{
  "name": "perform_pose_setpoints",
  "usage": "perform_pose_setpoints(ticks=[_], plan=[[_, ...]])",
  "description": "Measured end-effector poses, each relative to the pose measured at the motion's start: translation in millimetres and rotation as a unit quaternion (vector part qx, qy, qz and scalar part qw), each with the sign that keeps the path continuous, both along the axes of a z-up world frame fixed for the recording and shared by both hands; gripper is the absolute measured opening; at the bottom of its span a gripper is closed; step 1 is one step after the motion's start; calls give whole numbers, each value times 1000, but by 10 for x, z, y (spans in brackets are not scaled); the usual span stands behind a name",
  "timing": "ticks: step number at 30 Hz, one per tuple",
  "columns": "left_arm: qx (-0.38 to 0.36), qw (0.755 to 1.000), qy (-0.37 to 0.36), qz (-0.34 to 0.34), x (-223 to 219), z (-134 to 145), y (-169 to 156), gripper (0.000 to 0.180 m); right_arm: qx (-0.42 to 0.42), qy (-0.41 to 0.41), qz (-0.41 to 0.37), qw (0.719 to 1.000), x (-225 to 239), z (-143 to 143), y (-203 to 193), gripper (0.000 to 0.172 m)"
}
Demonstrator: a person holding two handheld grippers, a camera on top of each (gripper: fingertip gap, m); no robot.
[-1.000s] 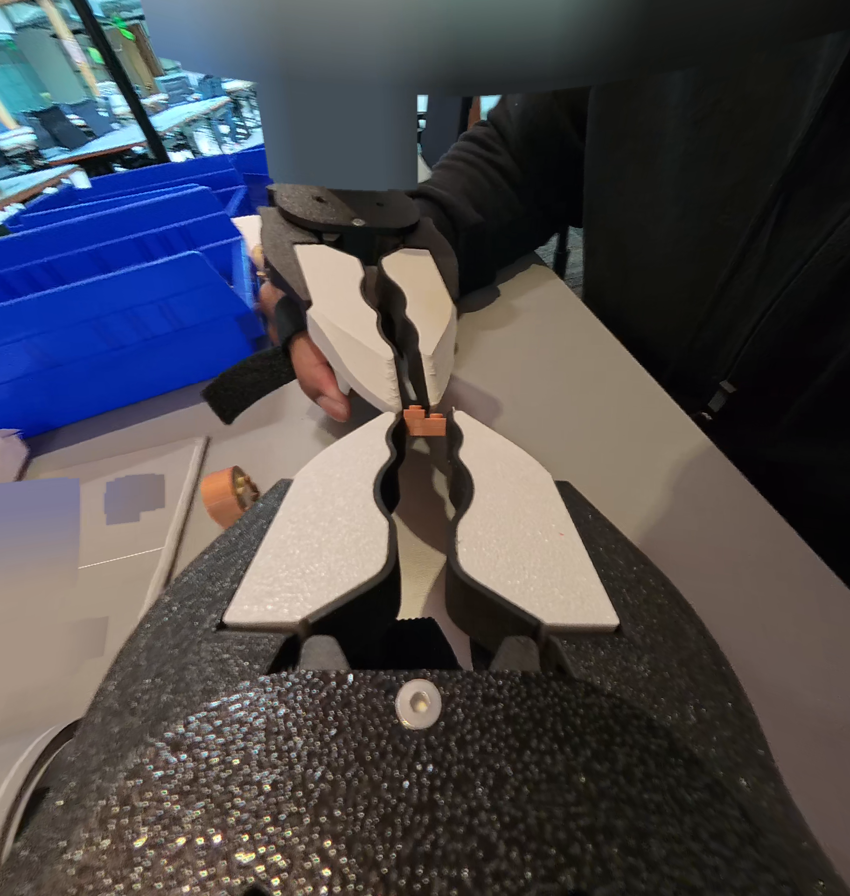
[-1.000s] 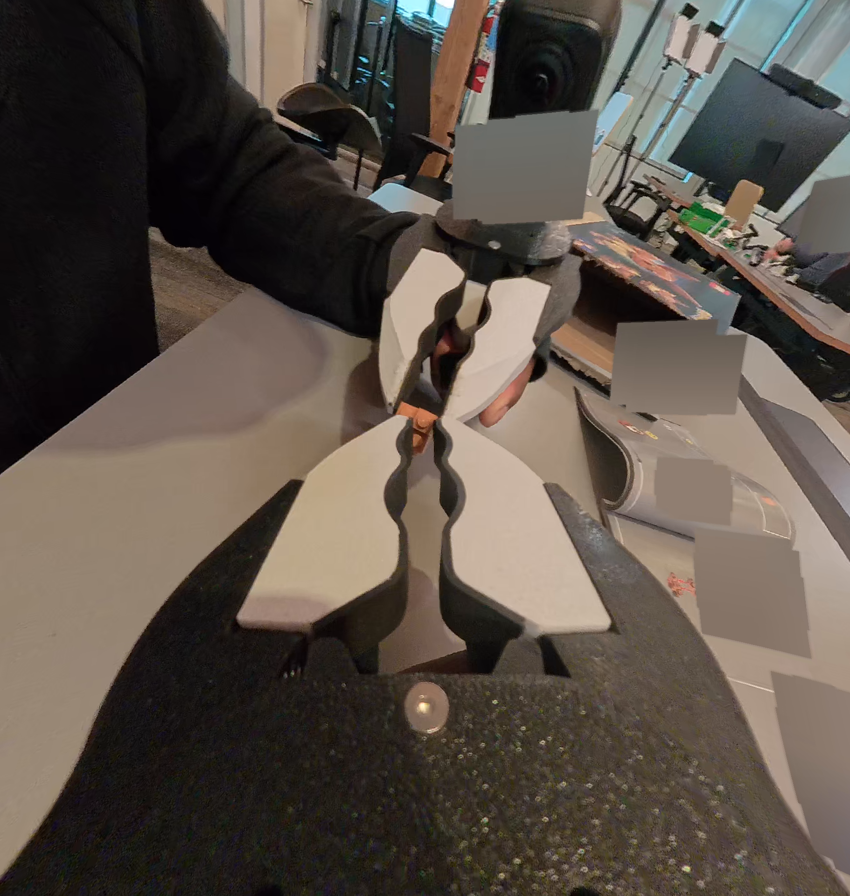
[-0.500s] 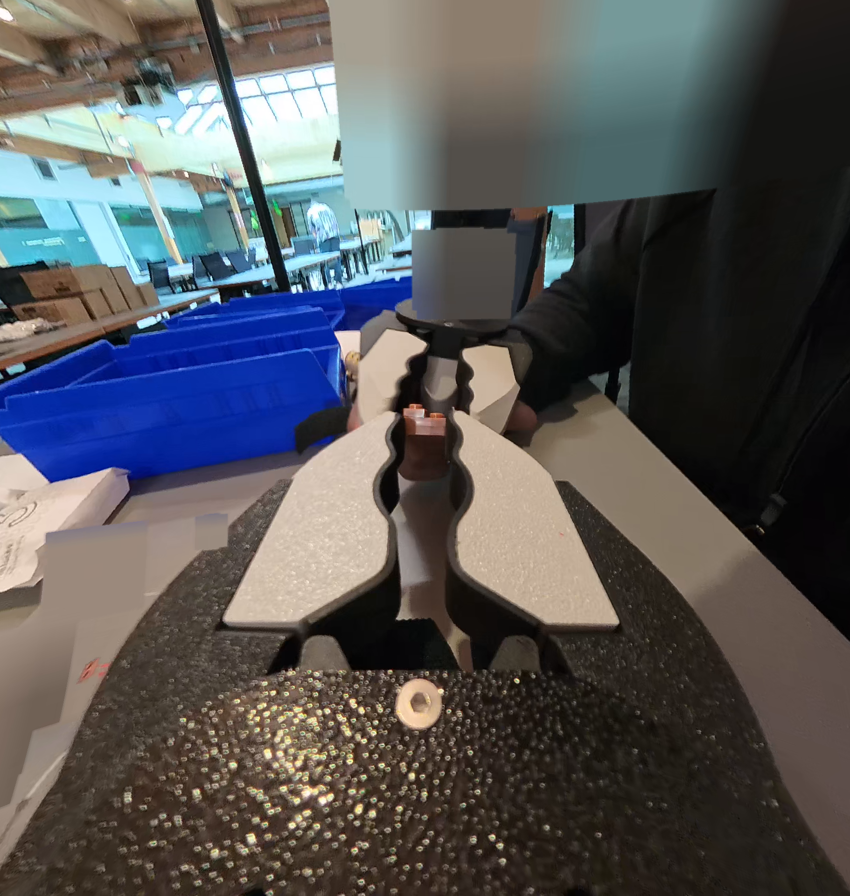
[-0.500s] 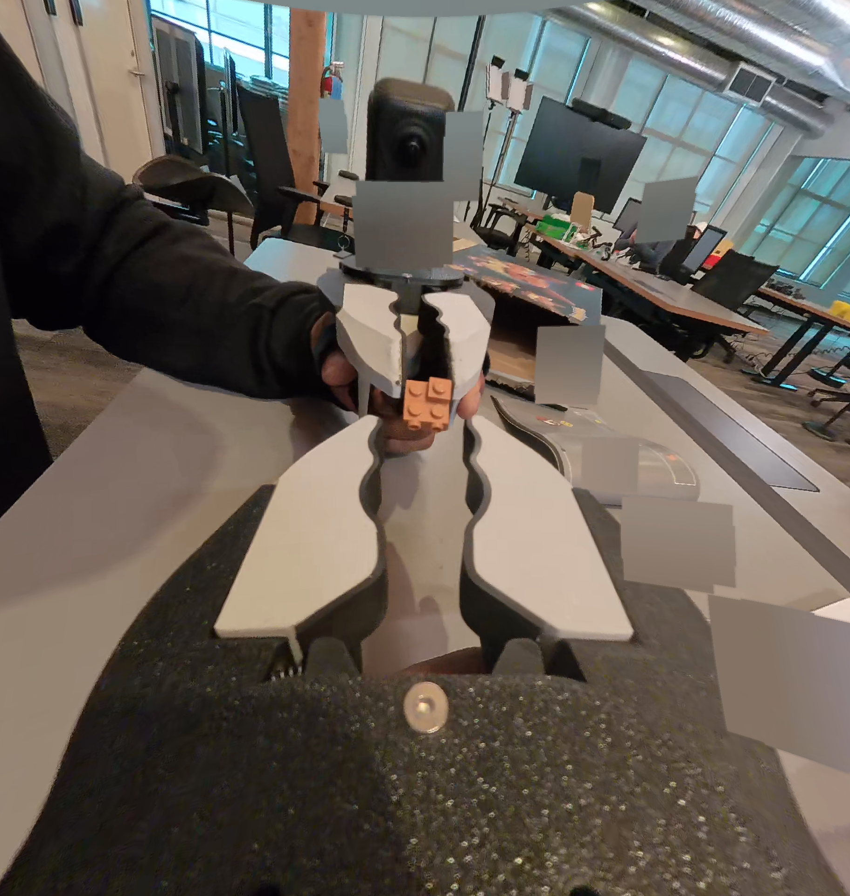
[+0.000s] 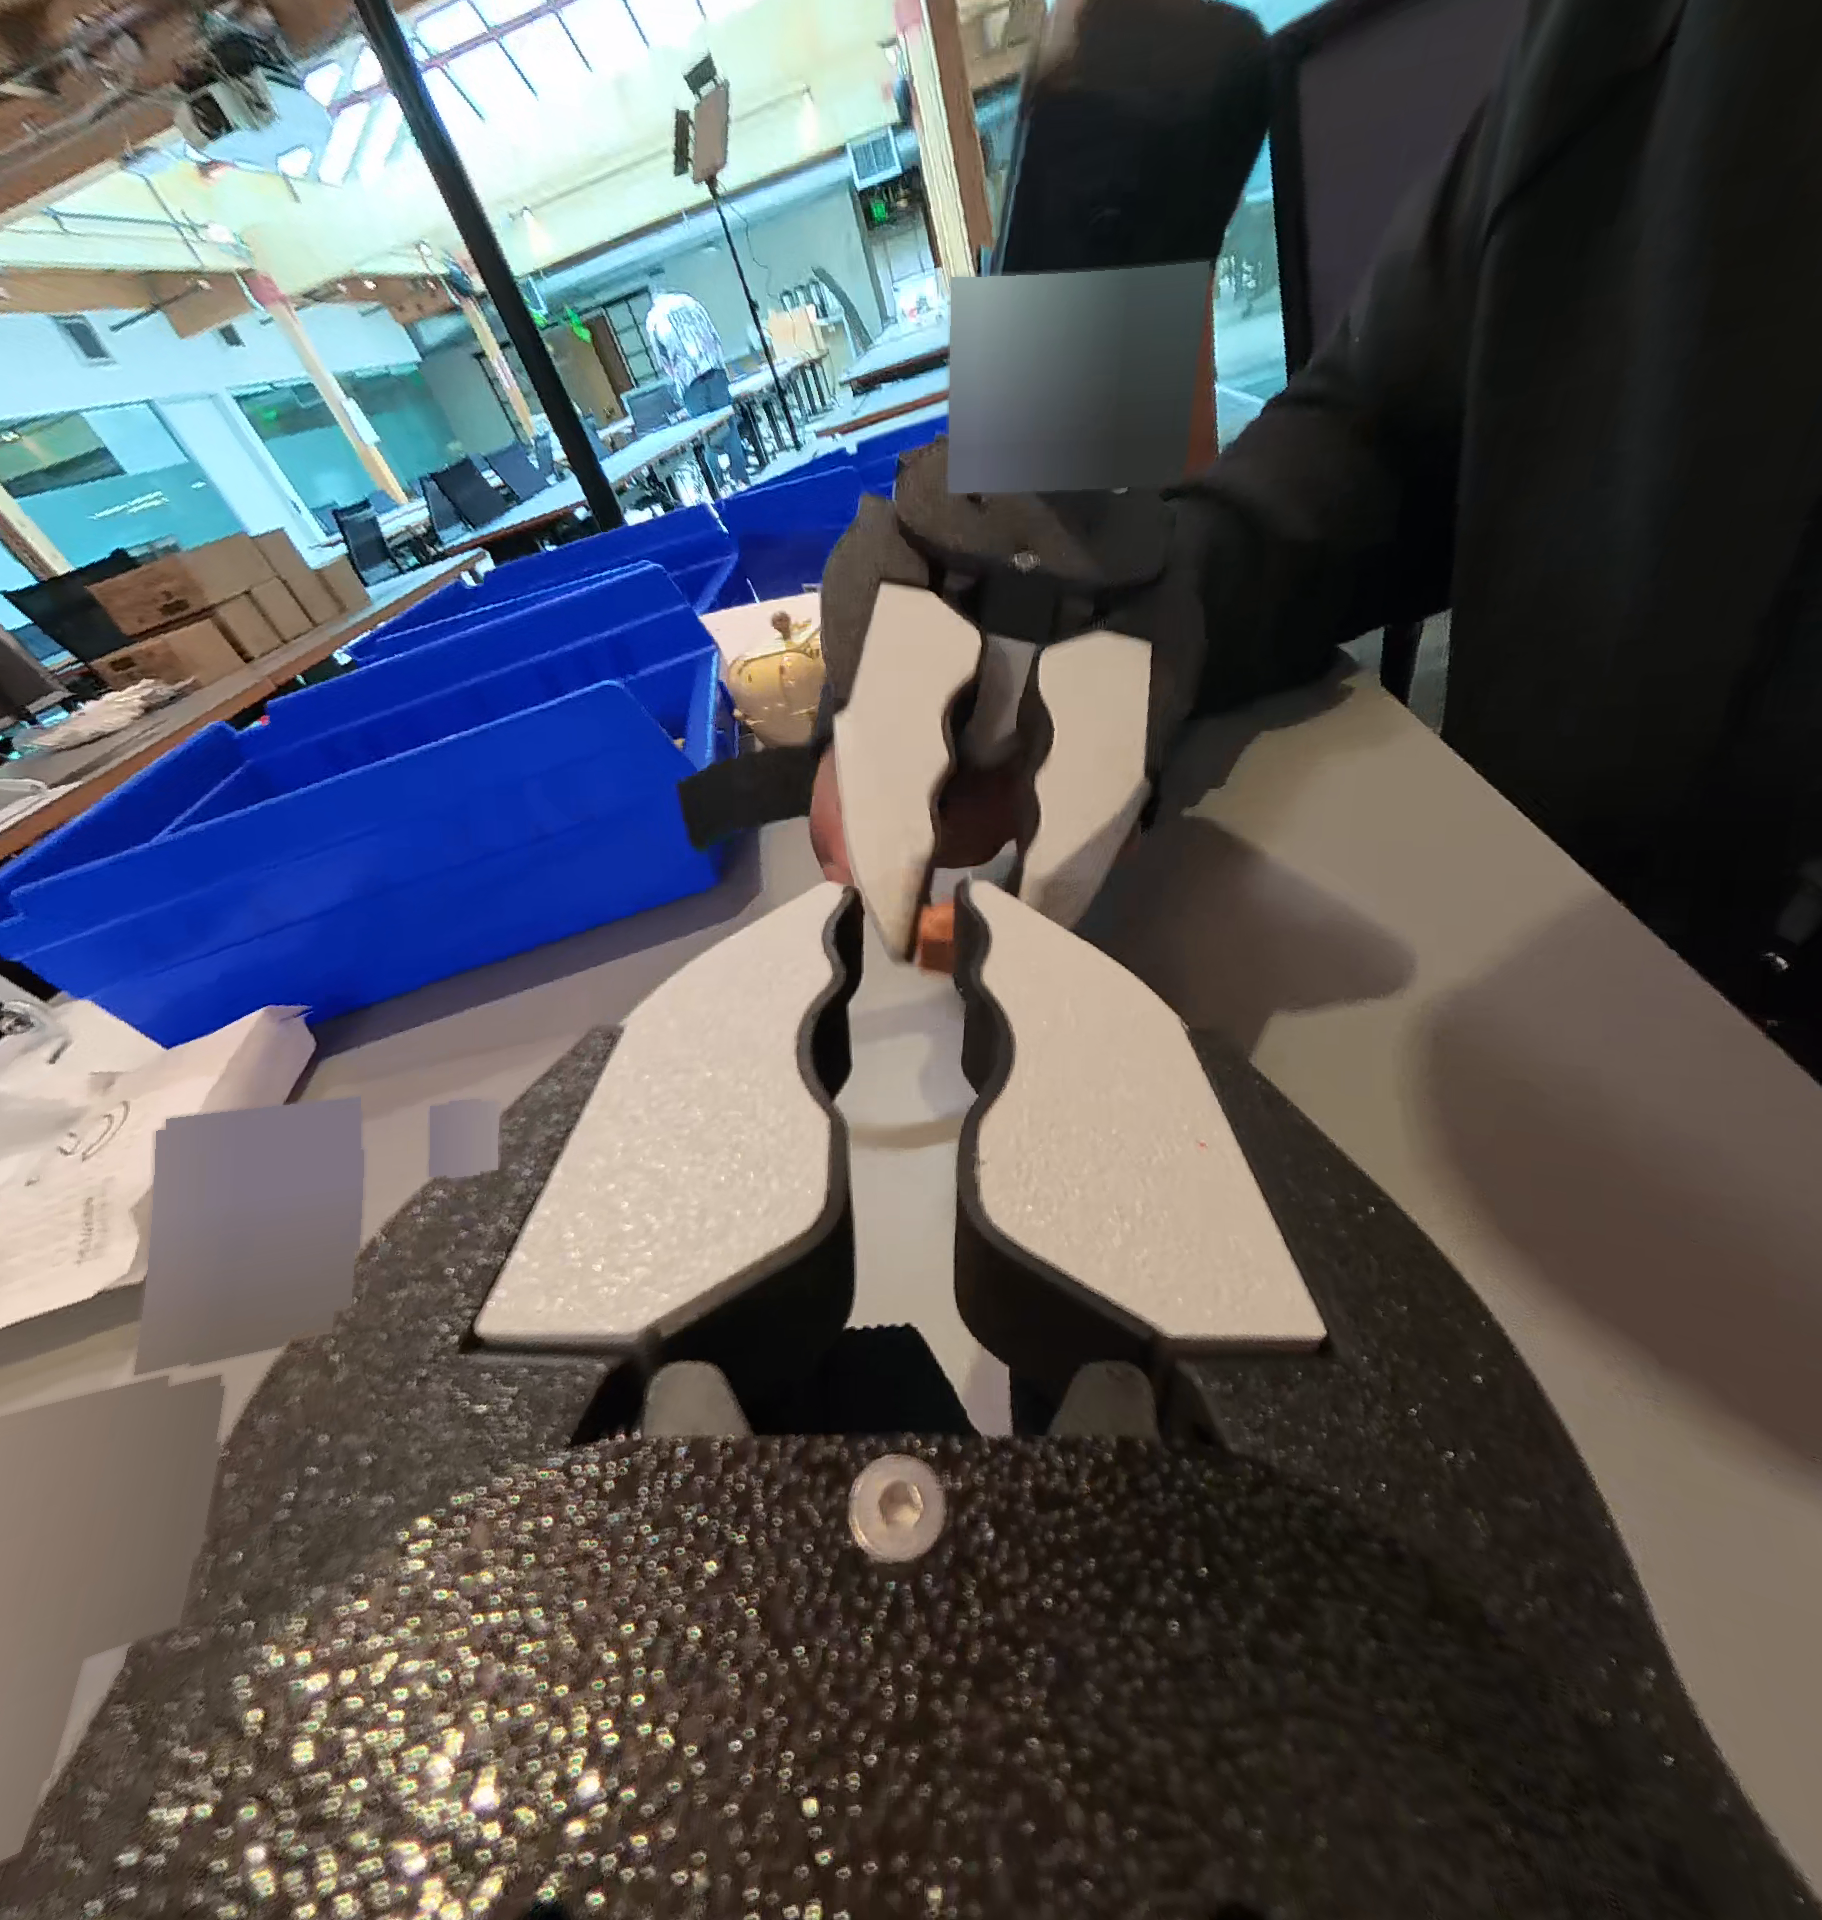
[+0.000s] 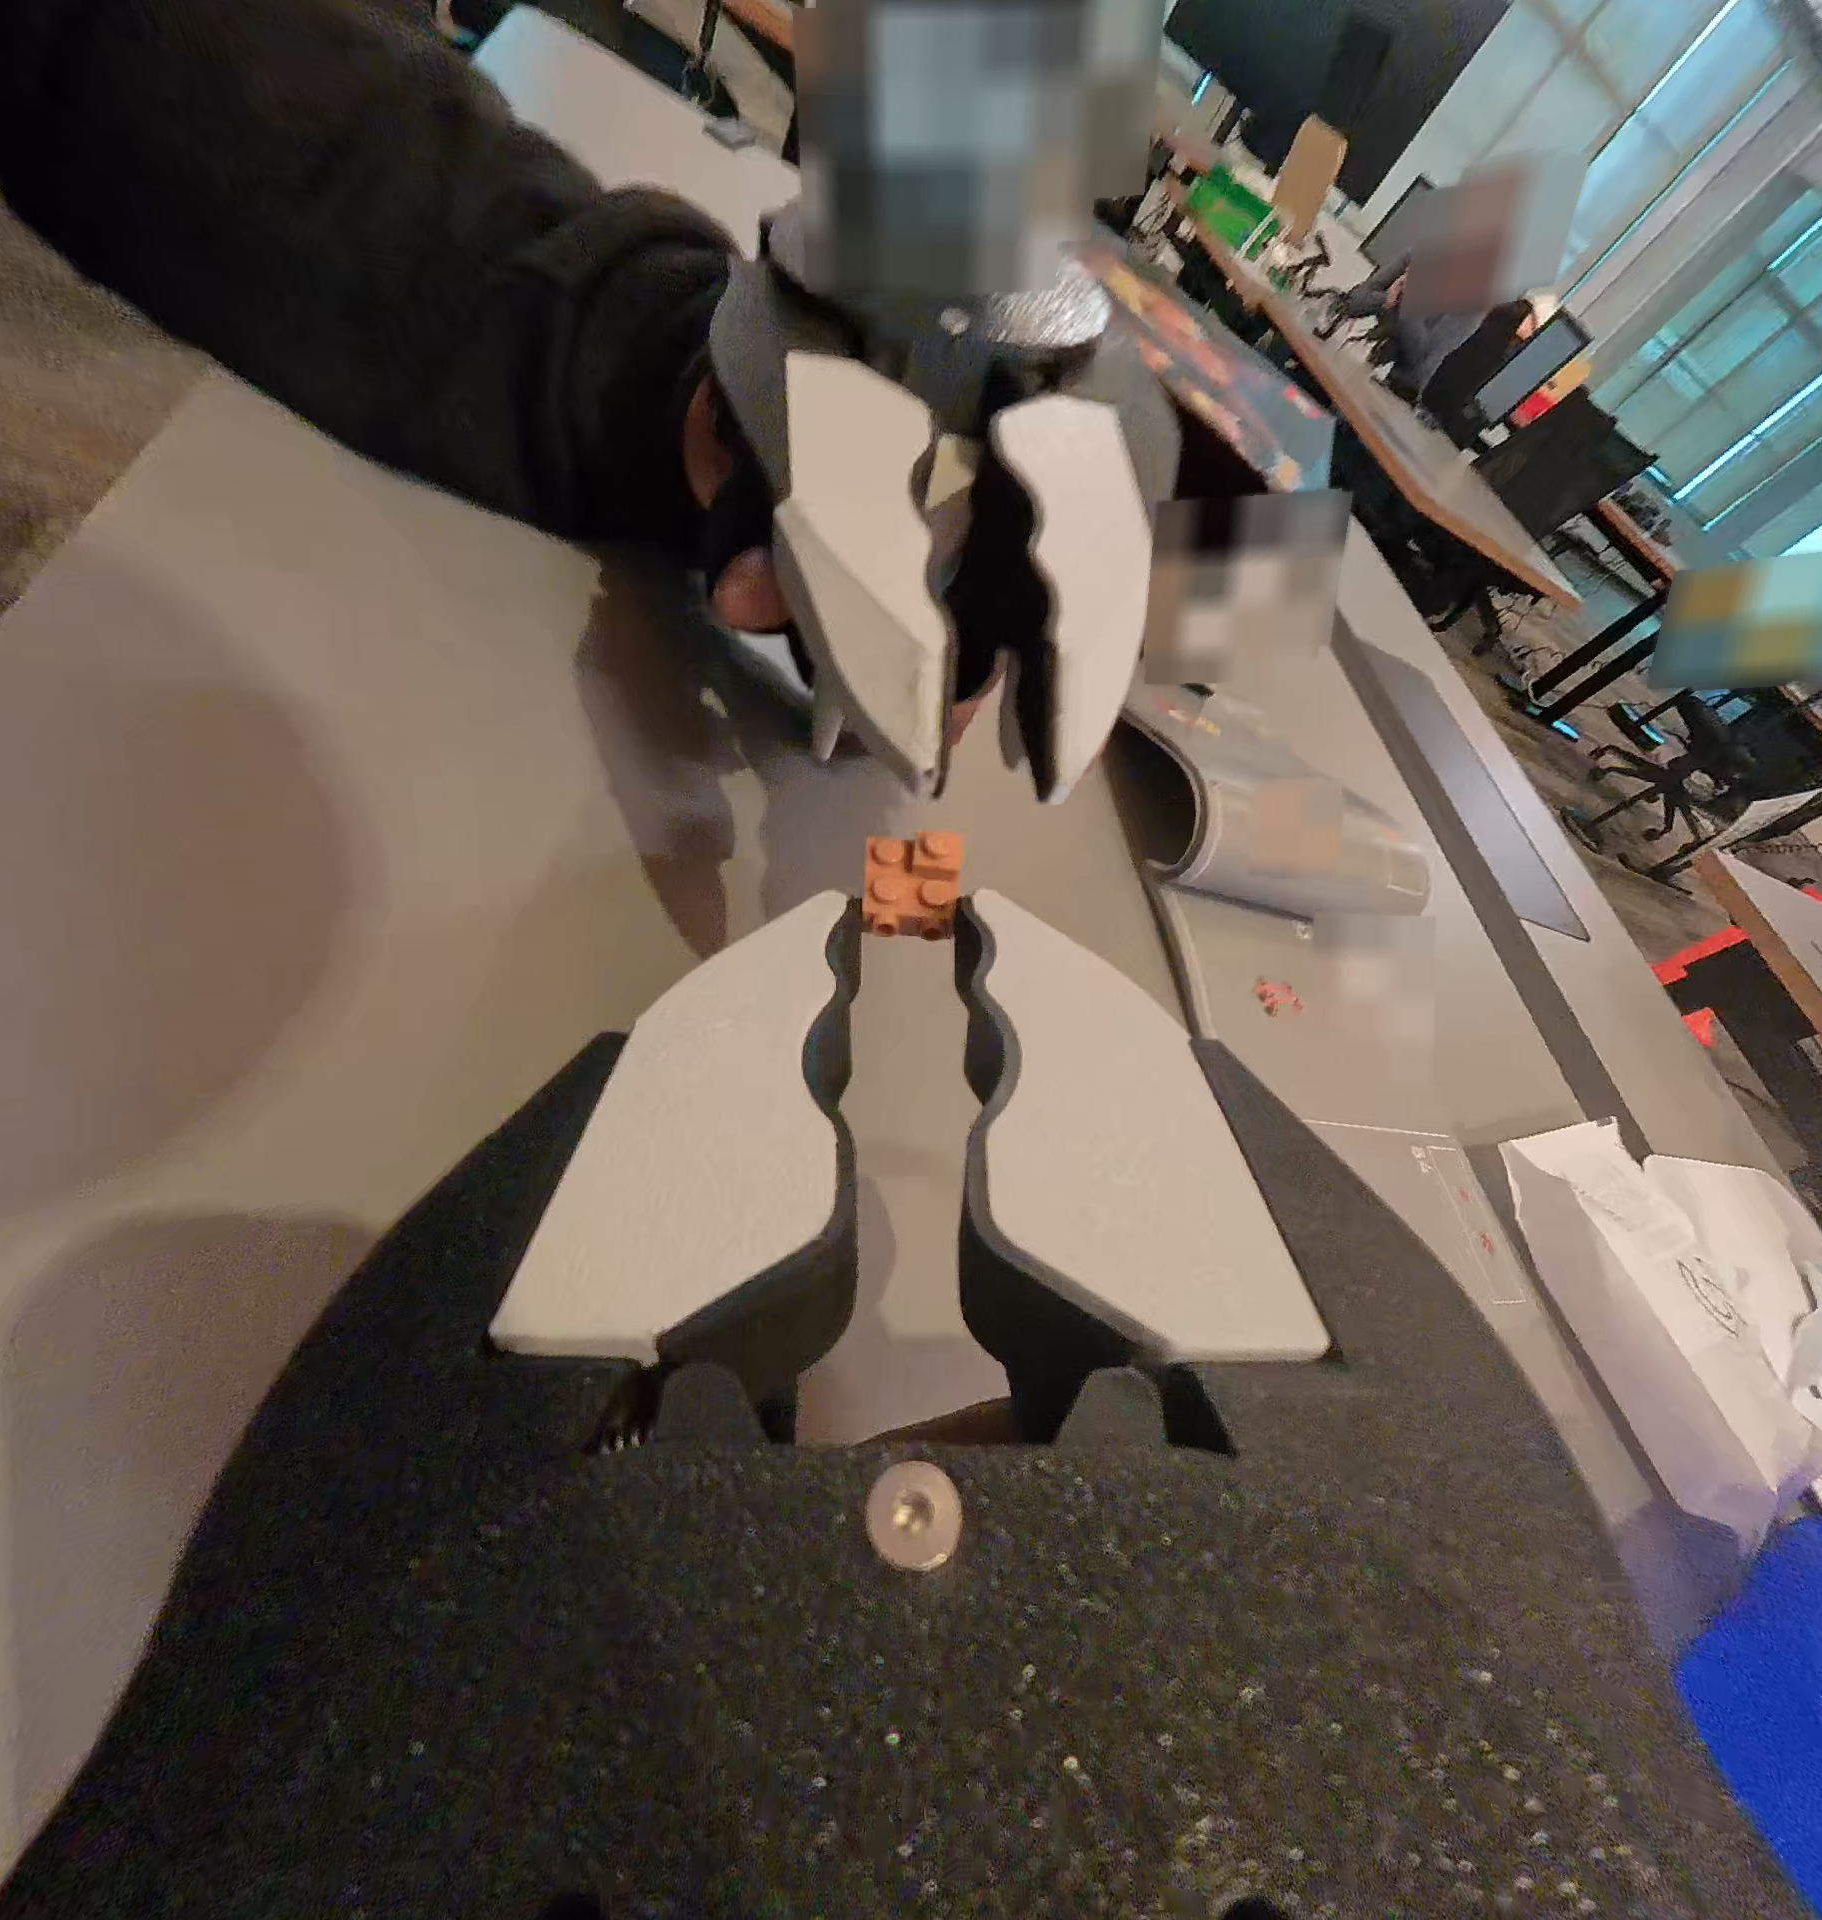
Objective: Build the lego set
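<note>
Lining the left middle of the left wrist view: blue bins [image 5: 367, 831]. Sitting just behind them, a cream teapot-like piece [image 5: 777, 675]. Stacking up at far left, cardboard boxes [image 5: 190, 613]. Lying crumpled at lower left, a white paper bag [image 5: 76, 1143]. Curling up at right centre of the right wrist view, a glossy booklet [image 6: 1302, 831], resting on the grey table [image 6: 263, 831].
</note>
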State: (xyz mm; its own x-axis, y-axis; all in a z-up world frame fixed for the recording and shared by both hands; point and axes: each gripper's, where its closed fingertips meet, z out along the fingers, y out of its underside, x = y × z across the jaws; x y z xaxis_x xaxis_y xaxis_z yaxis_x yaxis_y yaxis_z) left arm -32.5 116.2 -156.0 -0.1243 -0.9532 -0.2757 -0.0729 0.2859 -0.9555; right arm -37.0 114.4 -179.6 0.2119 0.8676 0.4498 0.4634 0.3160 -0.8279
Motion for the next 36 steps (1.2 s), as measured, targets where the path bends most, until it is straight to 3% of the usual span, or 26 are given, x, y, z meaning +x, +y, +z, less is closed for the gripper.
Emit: perform_pose_setpoints(ticks=[9, 22, 36], plan=[[34, 997, 68, -7, 36, -150, -81, 10, -10, -7, 17, 1000, -44, -91, -72, 16], [20, 993, 114, -24, -34, -268, -104, 8, -14, -11, 18, 1000, -57, -130, -61, 16], [1, 994, 104, 18, 3, -166, -6, 7, 13, 15, -16, 1000, -27, -30, 33, 16]])
